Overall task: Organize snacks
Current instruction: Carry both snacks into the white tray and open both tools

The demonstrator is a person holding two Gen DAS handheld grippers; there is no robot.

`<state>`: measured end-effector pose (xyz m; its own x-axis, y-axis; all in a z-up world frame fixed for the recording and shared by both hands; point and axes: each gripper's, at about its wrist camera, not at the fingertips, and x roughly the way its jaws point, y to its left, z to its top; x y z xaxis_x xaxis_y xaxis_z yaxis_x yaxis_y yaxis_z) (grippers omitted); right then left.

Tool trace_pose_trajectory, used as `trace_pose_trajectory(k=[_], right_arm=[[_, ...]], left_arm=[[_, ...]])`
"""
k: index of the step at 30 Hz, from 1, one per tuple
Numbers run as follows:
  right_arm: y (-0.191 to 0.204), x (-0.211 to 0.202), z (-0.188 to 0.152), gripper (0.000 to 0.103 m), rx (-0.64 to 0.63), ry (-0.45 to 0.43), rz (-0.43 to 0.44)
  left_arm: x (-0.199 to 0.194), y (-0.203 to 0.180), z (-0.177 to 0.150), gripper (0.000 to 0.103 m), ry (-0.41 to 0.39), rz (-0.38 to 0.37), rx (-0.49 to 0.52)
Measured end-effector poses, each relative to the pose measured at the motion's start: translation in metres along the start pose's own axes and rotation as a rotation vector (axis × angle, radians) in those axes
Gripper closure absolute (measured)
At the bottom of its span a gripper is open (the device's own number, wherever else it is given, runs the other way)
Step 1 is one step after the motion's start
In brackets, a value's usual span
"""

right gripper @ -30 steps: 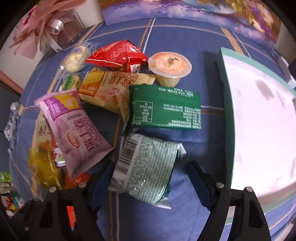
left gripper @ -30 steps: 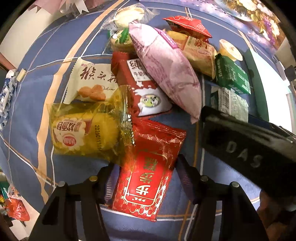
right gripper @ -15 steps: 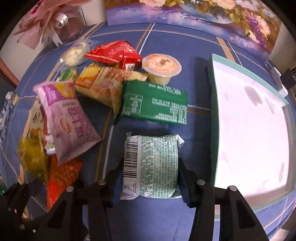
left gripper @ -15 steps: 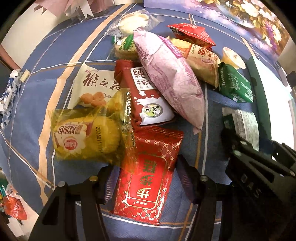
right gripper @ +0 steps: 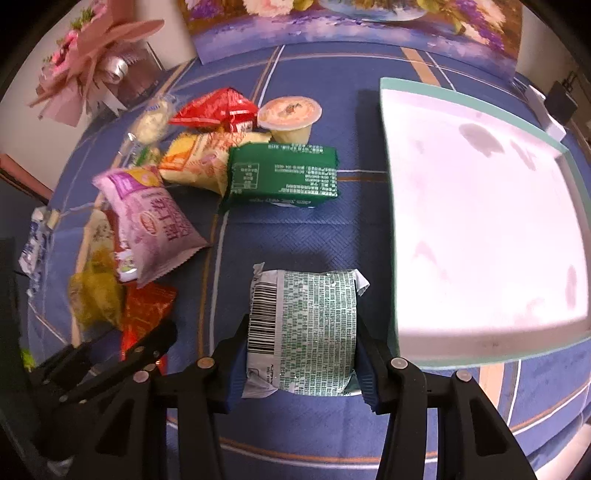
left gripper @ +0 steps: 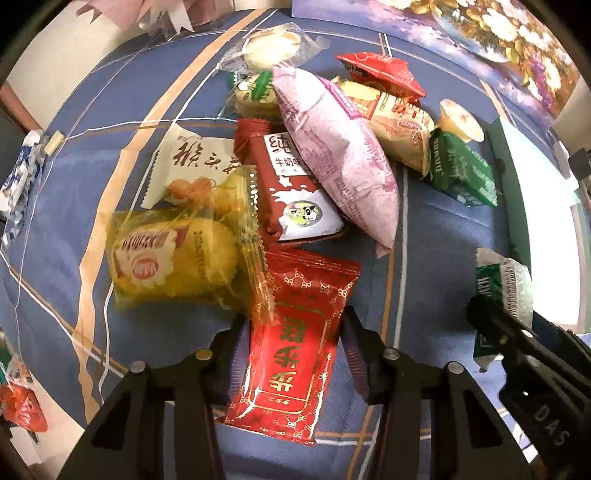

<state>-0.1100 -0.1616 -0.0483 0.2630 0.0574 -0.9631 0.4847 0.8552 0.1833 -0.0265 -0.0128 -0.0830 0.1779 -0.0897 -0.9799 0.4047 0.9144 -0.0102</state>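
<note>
left gripper (left gripper: 291, 350): fingers have just been closing; pressed on both long sides of the shiny red packet with gold lettering (left gripper: 295, 343), near end of the snack pile.
right gripper (right gripper: 301, 354): fingers have just closed in; clamped on the silver-green printed wrapper with barcode (right gripper: 303, 328), just left of the tray's near corner.
tray: white flat tray with pale green rim (right gripper: 388, 184), right side of the surface, nothing in it.
surface: blue cloth with tan and white lines (right gripper: 288, 236).
pile, left of tray: dark green foil pack (right gripper: 282, 177), pale jelly cup with peel lid (right gripper: 288, 118) behind it, orange-yellow crisp bag (right gripper: 199, 162), red puffy triangular bag (right gripper: 214, 109) farthest.
pile, far left: purple pillow bag (left gripper: 336, 155) lying over a maroon milk-biscuit pack (left gripper: 291, 192); clear yellow cake wrapper (left gripper: 177, 254) overlapping the red packet's top corner; white cookie sachet (left gripper: 192, 166) behind it.
backdrop: flower painting (right gripper: 351, 22) at far edge, pink ribbon bow (right gripper: 96, 48) far left.
</note>
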Motion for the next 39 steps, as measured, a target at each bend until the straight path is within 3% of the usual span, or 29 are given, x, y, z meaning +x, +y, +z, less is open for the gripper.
trace_pose_trajectory(k=[7,12,17,26,33,39], right_arm=[[-0.017,-0.048,-0.003,0.051,0.031,-0.110,0.039],[-0.036,-0.070,-0.002,0.051,0.091,-0.173,0.013],[-0.079,-0.089,-0.004,0.051,0.205,-0.188,-0.027],[-0.149,-0.087,0.019,0.051,0.387,-0.189,-0.082],[-0.176,-0.082,0.040,0.051,0.429,-0.206,-0.089],[-0.198,-0.081,0.057,0.051,0.460,-0.220,-0.151]], left_arm=[[-0.038,-0.003,-0.010,0.054,-0.053,-0.042,-0.011],[-0.074,-0.018,-0.021,0.054,-0.103,-0.058,0.003],[-0.101,-0.049,-0.004,0.054,-0.172,-0.117,0.037],[-0.082,-0.129,0.043,0.054,-0.187,-0.208,0.137],[-0.050,-0.168,0.073,0.054,-0.137,-0.261,0.140],[-0.033,-0.198,0.093,0.054,-0.117,-0.283,0.159]])
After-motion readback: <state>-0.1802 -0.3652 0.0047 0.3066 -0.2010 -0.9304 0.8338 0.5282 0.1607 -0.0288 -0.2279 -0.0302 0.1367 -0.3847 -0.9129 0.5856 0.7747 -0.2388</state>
